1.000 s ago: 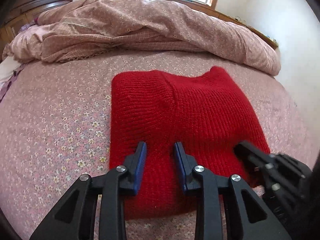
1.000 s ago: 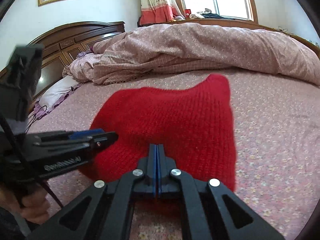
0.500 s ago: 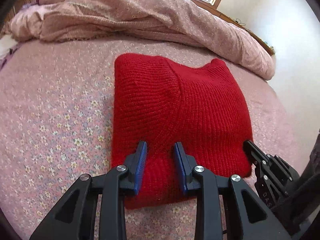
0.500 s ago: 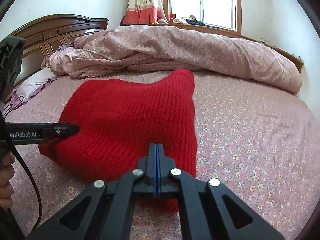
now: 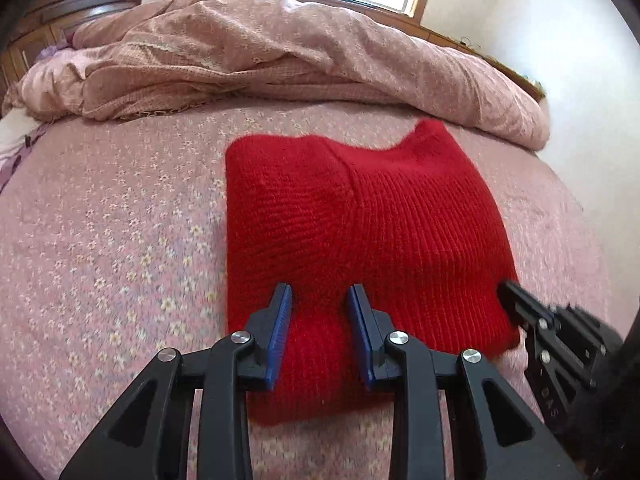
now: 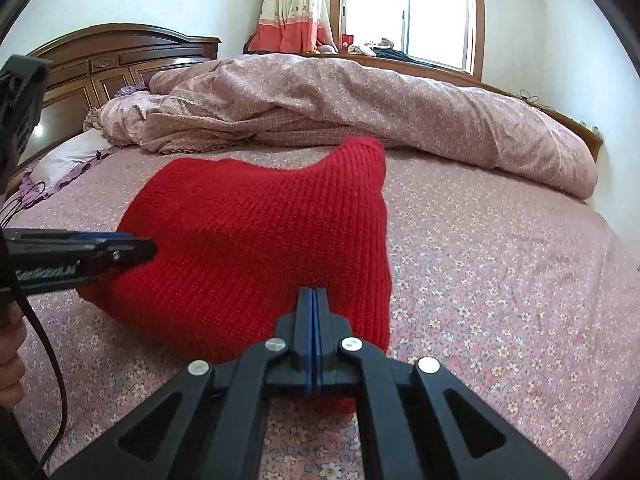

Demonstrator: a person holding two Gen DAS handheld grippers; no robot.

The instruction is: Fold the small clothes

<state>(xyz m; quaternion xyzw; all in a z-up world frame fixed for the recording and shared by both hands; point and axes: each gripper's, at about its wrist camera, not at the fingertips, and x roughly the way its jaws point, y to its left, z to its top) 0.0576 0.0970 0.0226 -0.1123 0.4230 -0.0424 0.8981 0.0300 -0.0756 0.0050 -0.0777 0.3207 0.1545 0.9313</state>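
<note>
Red knit garment [image 5: 360, 240] lies folded on floral pink bedsheet [image 5: 120, 240], roughly rectangular, ribbed texture, vertical crease down middle, one far corner poking up toward rumpled quilt [image 5: 280, 52]. Left gripper [image 5: 319, 300] above near edge of garment, blue pads narrowly apart, knit visible in gap; whether they grip it, cannot tell. Right gripper [image 6: 313, 296] fully closed, pads together, tips at garment's near right edge; pinching cloth or not, cannot tell.
</note>
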